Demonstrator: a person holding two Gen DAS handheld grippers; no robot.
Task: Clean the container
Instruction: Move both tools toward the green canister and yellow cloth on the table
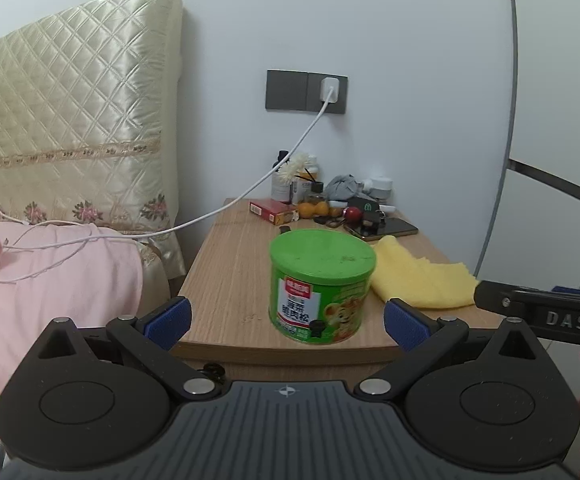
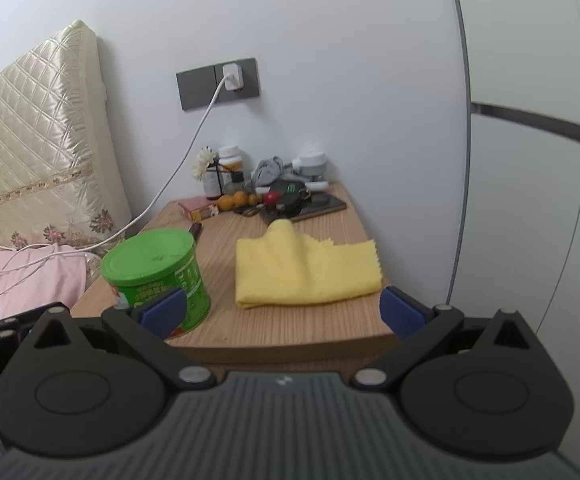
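Green plastic and printed label mark the container (image 1: 321, 286), a lidded tub standing upright near the front edge of the desk (image 1: 226, 264), toward its left side as the right wrist view shows it. A folded yellow cloth (image 2: 305, 270) lies just beside it on the right half of the desk, apart from the tub and reaching close to the right edge. Small clutter, including bottles, oranges, a red box and a phone, sits along the back edge by the wall, well clear of both.

Neither tool has hold of anything. The left gripper (image 1: 288, 322) hangs before the front edge with its fingers spread wide, the tub framed between them but not touched. The right gripper (image 2: 282, 310) is likewise wide open and empty, level with the front edge, its left pad overlapping the tub in view and the cloth lying ahead between the fingers.

The step in hand looks to be the first reach: the left tool to steady the tub, the right to take up the cloth. To do it well, the left fingers should go in low around the tub's wall, below the lid rim, and close squarely so the light tub does not tip or skate toward the edge. The right should pinch the cloth at its near fold, gathering enough layers to wipe the speckled lid without dragging cloth against the tub.
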